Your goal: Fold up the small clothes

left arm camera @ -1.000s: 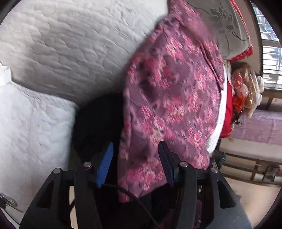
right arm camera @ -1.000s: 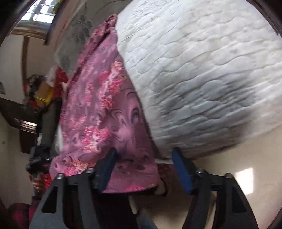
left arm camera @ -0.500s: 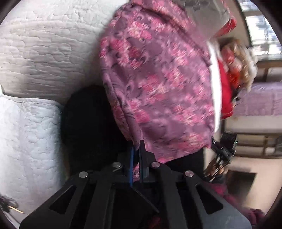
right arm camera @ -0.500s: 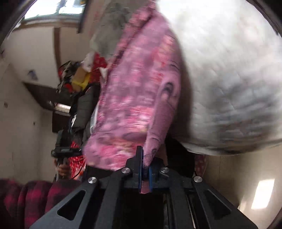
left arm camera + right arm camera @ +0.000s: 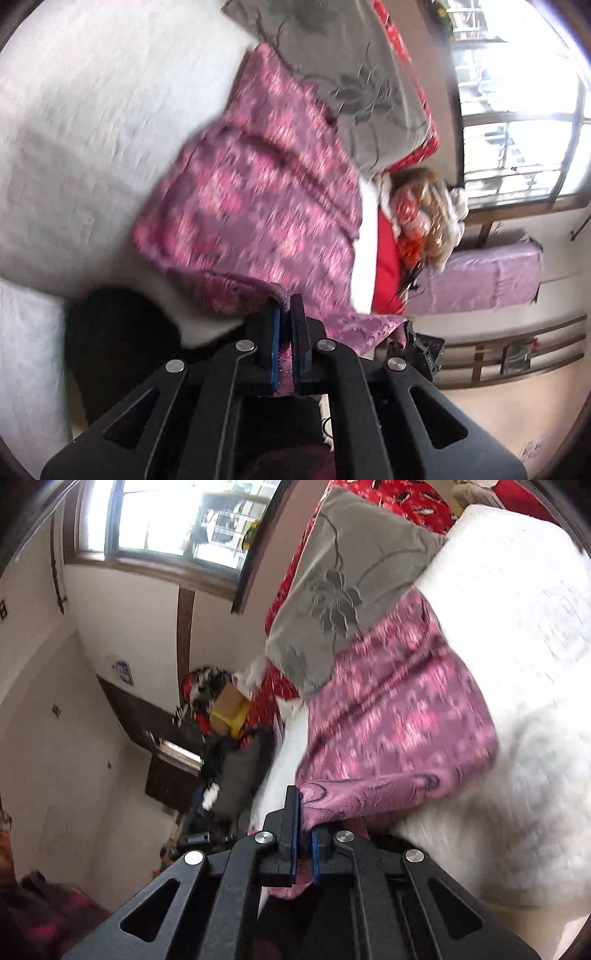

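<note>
A purple garment with pink flowers (image 5: 258, 206) lies on a white quilted bed (image 5: 92, 129), blurred by motion. My left gripper (image 5: 283, 325) is shut on its near edge, and fabric shows between the blue pads. In the right wrist view the same garment (image 5: 399, 720) stretches from the bed (image 5: 517, 738) down to my right gripper (image 5: 303, 830), which is shut on a corner of it. The near edge is lifted off the bed.
A grey flowered pillow (image 5: 351, 81) and red bedding (image 5: 417, 74) lie beyond the garment. A lilac-covered bench (image 5: 487, 273) and a window (image 5: 517, 129) are at the right. Clutter and a cardboard box (image 5: 227, 709) stand by the wall. A dark object (image 5: 114, 332) sits by the bed edge.
Both grippers went from open around the garment's edge to shut on it, then lifted and pulled it. The views swung toward the pillows and window.
</note>
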`<state>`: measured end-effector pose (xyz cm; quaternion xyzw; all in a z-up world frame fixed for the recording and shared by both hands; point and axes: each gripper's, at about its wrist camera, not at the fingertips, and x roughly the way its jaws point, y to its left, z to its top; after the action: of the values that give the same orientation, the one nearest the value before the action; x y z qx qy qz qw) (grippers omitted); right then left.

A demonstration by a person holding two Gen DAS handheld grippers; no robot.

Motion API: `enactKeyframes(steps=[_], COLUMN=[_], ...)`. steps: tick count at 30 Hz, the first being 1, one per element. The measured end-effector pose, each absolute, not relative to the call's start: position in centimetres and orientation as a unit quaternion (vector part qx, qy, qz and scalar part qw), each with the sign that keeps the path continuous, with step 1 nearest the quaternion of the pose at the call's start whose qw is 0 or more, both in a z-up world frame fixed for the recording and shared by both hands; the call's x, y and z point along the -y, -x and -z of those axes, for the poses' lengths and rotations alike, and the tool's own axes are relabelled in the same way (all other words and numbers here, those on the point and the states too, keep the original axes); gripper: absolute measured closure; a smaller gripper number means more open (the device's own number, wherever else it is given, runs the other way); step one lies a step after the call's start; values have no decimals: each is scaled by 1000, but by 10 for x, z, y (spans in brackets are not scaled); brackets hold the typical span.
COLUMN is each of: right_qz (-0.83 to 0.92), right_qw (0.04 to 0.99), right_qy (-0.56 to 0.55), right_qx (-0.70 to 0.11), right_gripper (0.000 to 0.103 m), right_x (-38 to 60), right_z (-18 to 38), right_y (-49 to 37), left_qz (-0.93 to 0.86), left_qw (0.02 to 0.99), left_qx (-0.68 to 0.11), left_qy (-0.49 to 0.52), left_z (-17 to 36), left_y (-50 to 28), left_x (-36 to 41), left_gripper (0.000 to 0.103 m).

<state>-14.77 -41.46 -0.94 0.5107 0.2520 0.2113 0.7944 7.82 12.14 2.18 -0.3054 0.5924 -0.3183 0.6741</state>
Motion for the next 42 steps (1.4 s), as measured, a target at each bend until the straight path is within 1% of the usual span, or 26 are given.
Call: enactKeyframes(steps=[9, 19, 23, 27, 29, 31, 34, 36, 37, 38, 39, 40, 41, 42], right_qz=[-148, -90, -58, -28, -24, -21, -12, -2, 3, 6, 13, 21, 22, 18], right_qw=[790, 777, 771, 753, 741, 729, 707, 691, 685, 681, 681, 683, 684, 688], right_qy=[-549, -581, -593, -609, -619, -630, -656, -675, -683, -692, -697, -699, -701, -700], right_qx=[-230, -226, -225, -249, -260, -266, -263, -258, -252, -240, -226, -209, -200, -191], right_gripper=[98, 98, 99, 98, 93, 93, 93, 90, 85, 77, 71, 58, 54, 54], right_x=[453, 491, 509, 514, 515, 518, 528, 534, 536, 538, 541, 544, 546, 548], right_z=[14, 41, 55, 77, 83, 84, 84, 85, 85, 84, 83, 80, 78, 75], right_y=[55, -53, -98, -134, -148, -156, -163, -163, -160, -156, -151, -143, -139, -134], left_qz=[300, 272, 251, 222, 214, 216, 221, 225, 225, 222, 214, 208, 205, 210], left_qw=[699, 695, 698, 699, 691, 674, 654, 656, 656, 658, 665, 675, 687, 700], left_qx=[-552, -540, -546, -565, -573, -579, -564, -541, -534, -529, -529, -530, -536, -543], left_qy=[342, 389, 390, 379, 384, 405, 453, 476, 483, 488, 482, 470, 446, 414], left_z=[-30, -8, 4, 23, 28, 31, 28, 19, 15, 12, 8, 5, 1, -2], left_y=[-176, -289, -329, -358, -367, -376, -381, -379, -378, -377, -375, -374, -372, -369], left_x=[-101, -66, -48, -34, -31, -33, -42, -53, -59, -65, -70, -73, -74, -72], left_gripper=[100, 100, 100, 100, 100, 100, 99, 94, 83, 68, 61, 57, 57, 57])
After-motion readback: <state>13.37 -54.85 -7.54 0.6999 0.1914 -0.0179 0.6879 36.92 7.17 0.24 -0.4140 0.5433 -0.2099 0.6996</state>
